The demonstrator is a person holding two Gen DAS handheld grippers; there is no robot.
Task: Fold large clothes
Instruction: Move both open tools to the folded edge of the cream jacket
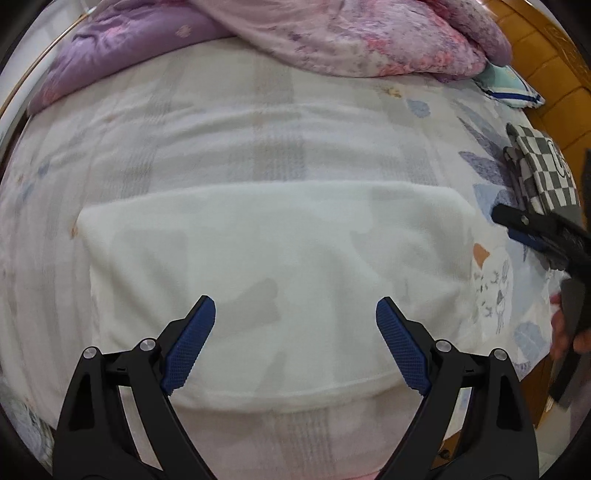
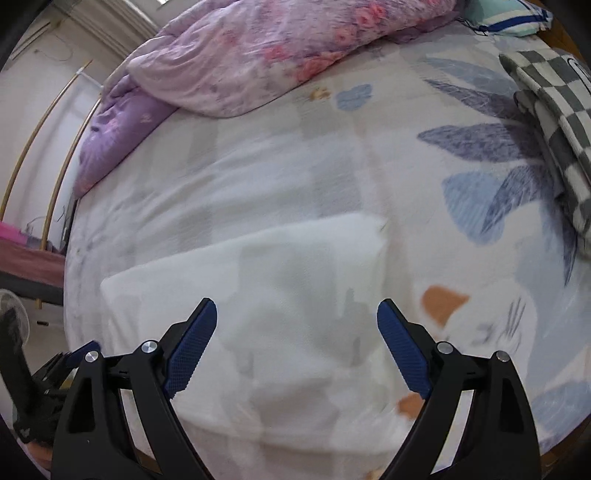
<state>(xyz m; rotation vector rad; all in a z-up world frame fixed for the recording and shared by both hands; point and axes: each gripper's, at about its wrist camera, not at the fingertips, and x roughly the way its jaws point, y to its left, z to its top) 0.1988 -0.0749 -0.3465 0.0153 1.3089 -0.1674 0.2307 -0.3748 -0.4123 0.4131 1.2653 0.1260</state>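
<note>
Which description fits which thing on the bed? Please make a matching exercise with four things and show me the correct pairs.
Things:
1. white cloth
2. floral quilt
3. checkered garment
4. left gripper

Descriptions:
a. black and white squares, at the right edge of the bed
b. open, nothing between the fingers
c. folded flat in the middle of the bed
d. pink and purple, bunched at the far side

Pairs: 1-c, 2-d, 3-a, 4-b

- A home bedroom.
- A bed [image 2: 258, 177] with leaf-print sheet fills both views.
- A floral quilt [image 1: 351, 33] lies bunched at its far side.
- A pillow [image 1: 509, 86] lies beside a wooden headboard [image 1: 546, 55].
</note>
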